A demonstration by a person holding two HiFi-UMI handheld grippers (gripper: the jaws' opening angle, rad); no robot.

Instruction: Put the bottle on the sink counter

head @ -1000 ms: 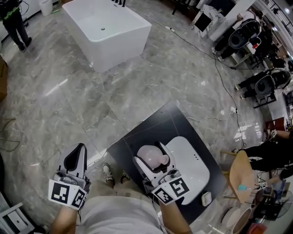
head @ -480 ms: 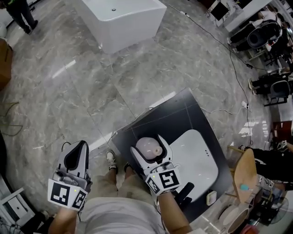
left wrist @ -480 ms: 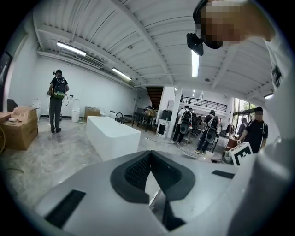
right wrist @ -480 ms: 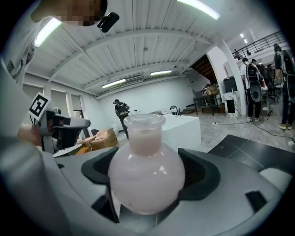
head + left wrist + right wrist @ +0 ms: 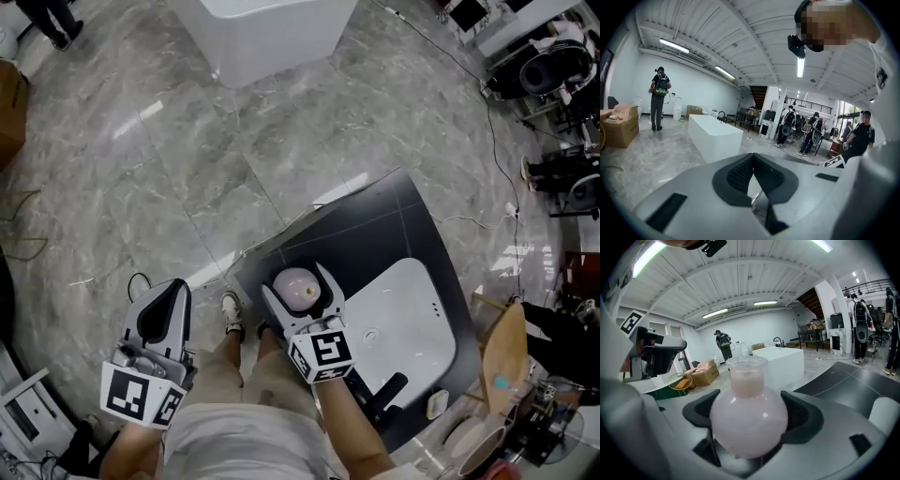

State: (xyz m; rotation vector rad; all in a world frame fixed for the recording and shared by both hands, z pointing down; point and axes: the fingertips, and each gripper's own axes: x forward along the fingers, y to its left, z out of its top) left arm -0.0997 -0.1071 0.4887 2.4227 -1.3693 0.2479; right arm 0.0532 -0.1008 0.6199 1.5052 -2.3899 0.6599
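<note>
- Your left gripper (image 5: pixel 157 321) hangs off the sink counter (image 5: pixel 373 232), over the grey marble floor (image 5: pixel 141 178) beside your left leg. Its jaws are together with nothing between them (image 5: pixel 754 180).
- Your right gripper (image 5: pixel 300 281) sits over the counter's left corner, close to the edge nearest you. Its jaws are clamped on the round pink bottle (image 5: pixel 295 290).
- In the right gripper view the bottle (image 5: pixel 749 414) stands upright, neck up, its belly filling the jaws' dark recess. I cannot tell whether its base touches the counter.
- The white basin (image 5: pixel 405 323) lies just right of the bottle, with a black faucet (image 5: pixel 386 392) at its near edge.
</note>
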